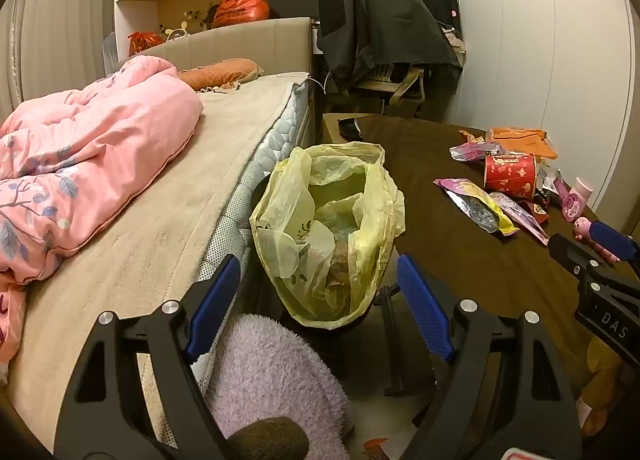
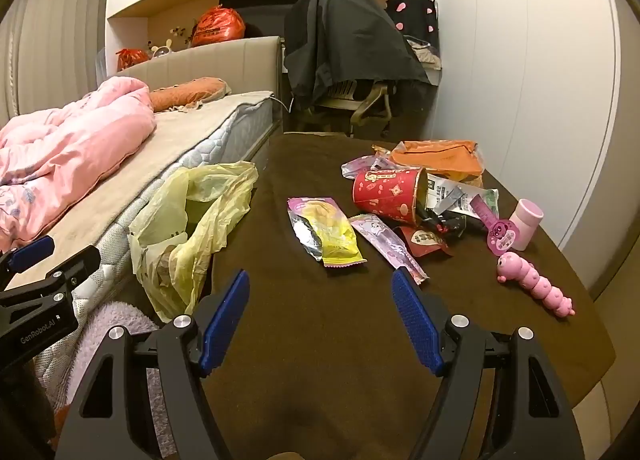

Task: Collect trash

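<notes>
brown table (image 2: 320, 340), purple wrapper (image 2: 386, 246) lengthwise toward camera

A bed (image 1: 224, 148) runs along the left, a rumpled pink quilt (image 1: 88, 156) heaped on it and an orange pillow (image 1: 218, 72) near the headboard. Beyond the dark brown desk (image 2: 312, 340) stands a chair draped in a black cloth (image 2: 344, 36) — a pink caterpillar toy (image 2: 536, 284) lies on the desk's right side.

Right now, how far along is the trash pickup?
Done: the yellow plastic bag beside the table already holds some waste. In hand: nothing; left tongs and right tongs are open. Left: yellow foil wrapper, red paper cup, purple wrapper.
</notes>
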Motion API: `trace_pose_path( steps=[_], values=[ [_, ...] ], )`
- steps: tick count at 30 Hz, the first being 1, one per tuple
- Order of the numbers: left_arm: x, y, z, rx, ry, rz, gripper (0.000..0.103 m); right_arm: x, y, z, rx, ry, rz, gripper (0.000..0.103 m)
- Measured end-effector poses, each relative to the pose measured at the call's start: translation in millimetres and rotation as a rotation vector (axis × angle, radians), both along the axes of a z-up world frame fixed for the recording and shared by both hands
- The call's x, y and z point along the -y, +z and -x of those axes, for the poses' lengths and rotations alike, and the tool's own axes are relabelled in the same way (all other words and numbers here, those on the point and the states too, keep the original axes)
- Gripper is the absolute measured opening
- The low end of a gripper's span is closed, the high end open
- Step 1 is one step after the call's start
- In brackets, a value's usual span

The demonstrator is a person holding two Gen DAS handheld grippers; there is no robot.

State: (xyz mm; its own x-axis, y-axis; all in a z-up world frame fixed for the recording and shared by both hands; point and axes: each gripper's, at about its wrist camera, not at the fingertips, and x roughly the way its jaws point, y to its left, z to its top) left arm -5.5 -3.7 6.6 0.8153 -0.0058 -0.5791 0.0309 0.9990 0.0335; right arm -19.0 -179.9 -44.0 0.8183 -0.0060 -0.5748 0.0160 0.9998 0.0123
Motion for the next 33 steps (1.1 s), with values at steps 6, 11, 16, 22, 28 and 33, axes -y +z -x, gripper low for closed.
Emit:
trace_pose_path(
  steps=[6,11,16,22,28,33],
  values=[
    [-1.4,-1.5,-1.2,-0.002,0.0,0.004,0.077,-1.5,-1.2,-2.2,0.0,-0.002,0.003,0.07],
    [-1.8,-0.3,-0.9,0.0,0.0,0.006,0.077,0.4,0.2,-1.2,0.002,-0.003,0.005,0.07],
    [0.4,2.7,2.2,0.006,0.001,0.009,0.077,-1.3,3.2,0.2,0.017,-0.006,0.01,0.07],
    [0.1,4.1,2.7,0.011,-0.001,0.014,0.077,-1.0,4.4,0.5,0.022,-0.011,0.009,0.07],
    [0.3,4.4,3.0,0.015,-0.002,0.012,0.077,0.6,4.6,1.9,0.033,-0.016,0.001,0.07],
    [-0.7,4.0,3.0,0.014,-0.001,0.015,0.077,2.4,4.4,2.4,0.035,-0.016,-0.003,0.07]
  ],
)
